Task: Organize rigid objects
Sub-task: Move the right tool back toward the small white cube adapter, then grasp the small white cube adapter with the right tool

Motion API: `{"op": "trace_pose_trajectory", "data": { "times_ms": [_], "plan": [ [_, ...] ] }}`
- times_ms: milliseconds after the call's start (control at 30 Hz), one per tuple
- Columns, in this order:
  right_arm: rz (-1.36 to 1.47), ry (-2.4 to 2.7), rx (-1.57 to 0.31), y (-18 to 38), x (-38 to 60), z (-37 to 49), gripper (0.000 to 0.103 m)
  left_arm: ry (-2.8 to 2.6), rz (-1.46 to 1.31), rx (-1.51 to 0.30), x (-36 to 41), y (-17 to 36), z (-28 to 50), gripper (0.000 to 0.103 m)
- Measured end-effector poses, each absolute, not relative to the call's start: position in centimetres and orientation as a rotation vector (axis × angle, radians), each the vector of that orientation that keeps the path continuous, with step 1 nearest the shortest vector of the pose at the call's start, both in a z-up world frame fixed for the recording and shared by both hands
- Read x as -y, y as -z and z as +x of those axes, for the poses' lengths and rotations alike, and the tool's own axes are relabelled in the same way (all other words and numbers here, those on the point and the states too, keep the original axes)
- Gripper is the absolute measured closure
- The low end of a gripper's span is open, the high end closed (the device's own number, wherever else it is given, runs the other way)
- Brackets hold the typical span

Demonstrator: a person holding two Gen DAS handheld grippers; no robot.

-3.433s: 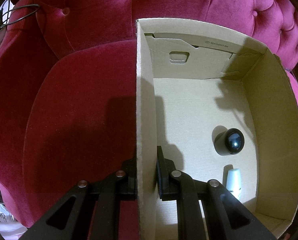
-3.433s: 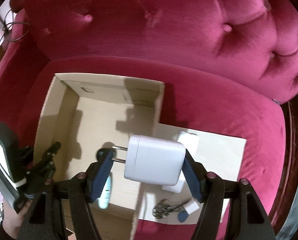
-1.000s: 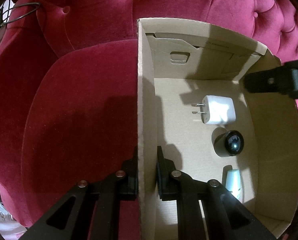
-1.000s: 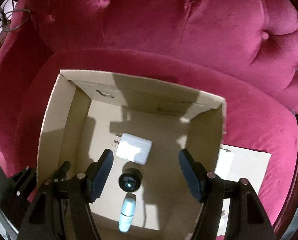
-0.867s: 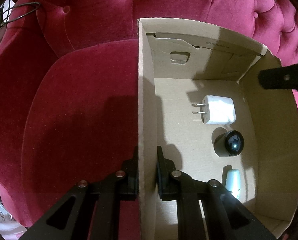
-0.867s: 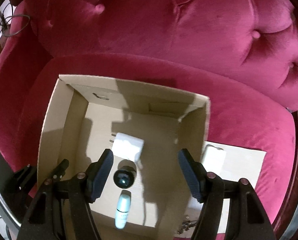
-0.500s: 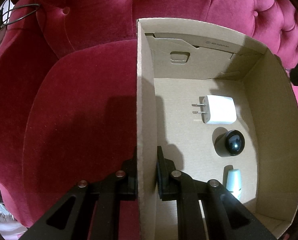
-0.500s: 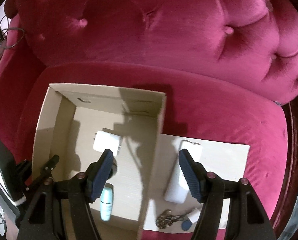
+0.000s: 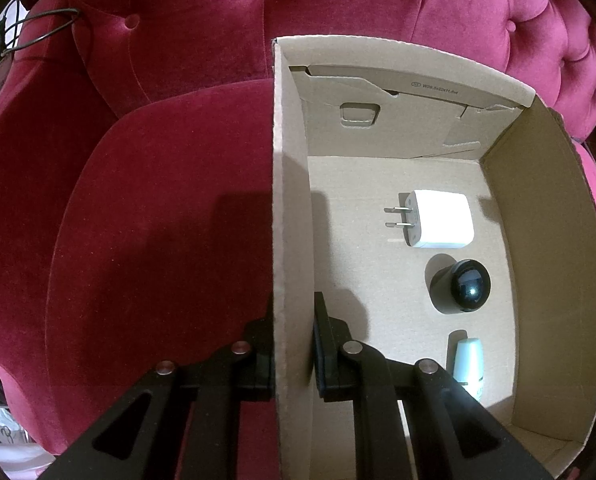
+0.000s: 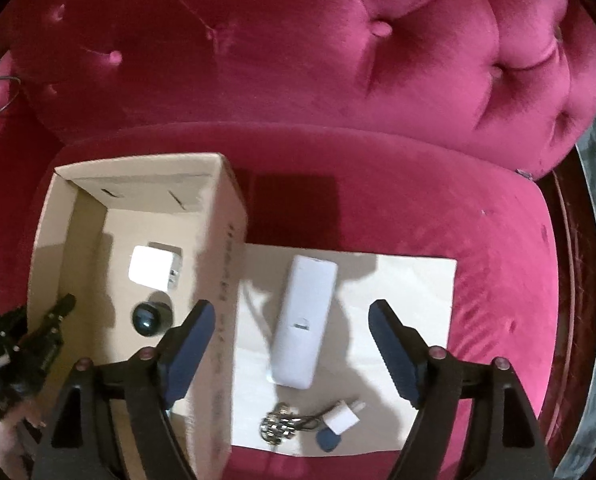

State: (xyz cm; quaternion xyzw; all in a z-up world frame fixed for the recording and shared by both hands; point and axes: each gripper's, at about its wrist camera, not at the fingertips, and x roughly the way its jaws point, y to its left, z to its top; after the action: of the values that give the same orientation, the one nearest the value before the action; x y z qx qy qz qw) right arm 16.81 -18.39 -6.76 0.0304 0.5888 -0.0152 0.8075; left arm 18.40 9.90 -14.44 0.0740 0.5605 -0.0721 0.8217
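Note:
An open cardboard box [image 9: 558, 208] [image 10: 221, 240] sits on a red velvet sofa. Inside lie a white plug adapter [image 9: 438, 219] [image 10: 150, 273], a black round-topped object [image 9: 464, 286] [image 10: 147, 319] and a pale bottle [image 9: 469, 364]. My left gripper [image 9: 293, 344] is shut on the box's left wall. My right gripper [image 10: 291, 338] is open and empty above a white power bank [image 10: 304, 320], which lies on a flat cardboard sheet [image 10: 414, 292] with a small white charger [image 10: 344, 420], a key bunch [image 10: 279, 428] and a blue tag [image 10: 330, 439].
The tufted sofa back [image 10: 338, 48] rises behind the box and sheet. Bare seat cushion [image 9: 157, 240] lies left of the box. A dark wooden frame edge [image 10: 574, 264] runs along the right. A wire [image 9: 37, 28] hangs at the far left.
My right gripper let go of the white plug adapter inside the box, then moved right, out of the box, to hover open over the power bank. The left gripper kept its hold.

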Motion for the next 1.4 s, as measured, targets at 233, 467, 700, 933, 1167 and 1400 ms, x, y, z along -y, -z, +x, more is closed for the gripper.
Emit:
{"op": "trace_pose_trajectory", "data": {
  "times_ms": [233,467,700,933,1167,1400],
  "plan": [
    [0.082,0.077,-1.275,8.9,20.9,14.9,0.012,0.154,0.158,-1.193,-9.9,14.5,18.4,0.089],
    [0.103,0.115,-1.311,12.0,22.6,13.1,0.005,0.153,0.158,-1.192,-9.9,14.5,18.4,0.089],
    [0.107,0.129,-1.34,14.4,23.4,11.4,0.004,0.152,0.159,-1.192,-9.9,14.5,18.4,0.089],
    [0.141,0.147,-1.382,16.8,23.8,9.6,0.004,0.151,0.16,-1.191,-9.8,14.4,18.3,0.089],
    [0.15,0.158,-1.408,18.7,23.9,8.3,0.005,0.15,0.163,-1.19,-9.8,14.4,18.3,0.089],
    [0.206,0.143,-1.448,19.8,24.4,8.2,0.023,0.149,0.165,-1.189,-9.8,14.4,18.3,0.089]
  ]
}}
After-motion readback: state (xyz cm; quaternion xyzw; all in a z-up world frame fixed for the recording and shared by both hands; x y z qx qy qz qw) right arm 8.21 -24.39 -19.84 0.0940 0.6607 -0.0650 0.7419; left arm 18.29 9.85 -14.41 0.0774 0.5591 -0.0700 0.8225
